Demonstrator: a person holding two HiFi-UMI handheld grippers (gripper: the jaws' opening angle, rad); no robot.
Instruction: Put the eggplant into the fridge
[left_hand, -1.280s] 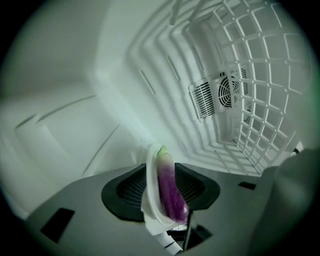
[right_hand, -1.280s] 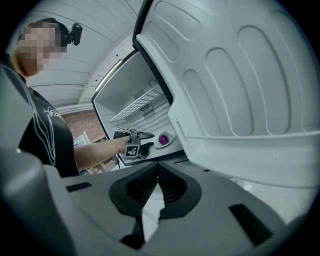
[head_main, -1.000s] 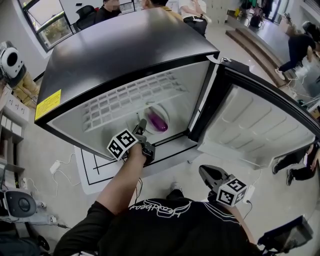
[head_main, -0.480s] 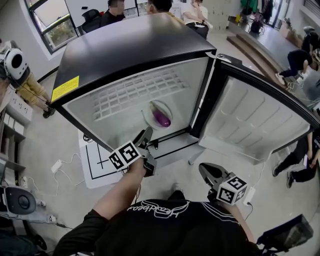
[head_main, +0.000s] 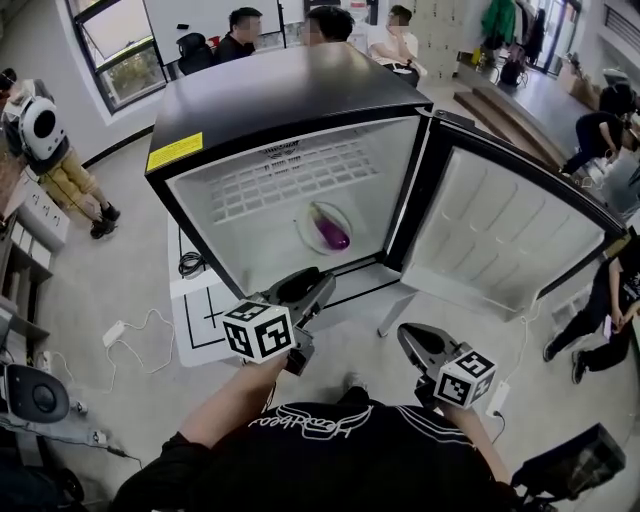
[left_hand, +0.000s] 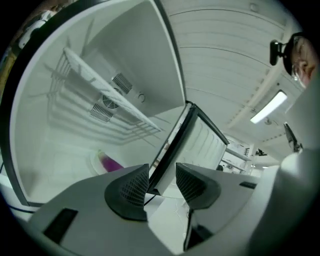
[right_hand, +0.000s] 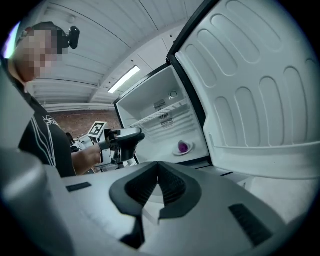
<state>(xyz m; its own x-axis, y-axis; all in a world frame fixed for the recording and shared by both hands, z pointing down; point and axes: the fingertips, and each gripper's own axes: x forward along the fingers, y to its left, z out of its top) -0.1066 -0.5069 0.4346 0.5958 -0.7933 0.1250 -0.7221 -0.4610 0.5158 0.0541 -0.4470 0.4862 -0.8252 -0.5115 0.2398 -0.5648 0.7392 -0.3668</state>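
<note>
Step in hand, as judged: placement done, hands-off stage. Finds eggplant lying on a white plate on the floor of the fridge, toward the right of the compartment, under the wire shelf. Touches only the plate, well apart from both grippers.

Places left gripper just outside the fridge's near edge, left of centre, pointed into the compartment. Jaws apart by a moderate gap, nothing gripped. Through the gap in the left gripper view, only the far-off edge of the door.

Places right gripper nearer the person, right of the left one, below the open door's near corner. Jaws together at the tips, nothing between them in the right gripper view.

Door swung wide to the right, white inner liner facing up toward the head view.

Next move, as a guess: close the door. Calls for 1 gripper, likely the right, to get round to the door's outer side and push it leftward in an arc toward the cabinet. Needs the left gripper clear of the opening first, otherwise risks a pinch. Needs no grip, just a push with jaws together. Cannot tell whether door closing counts toward the task, with 0 mention in the task line.
</note>
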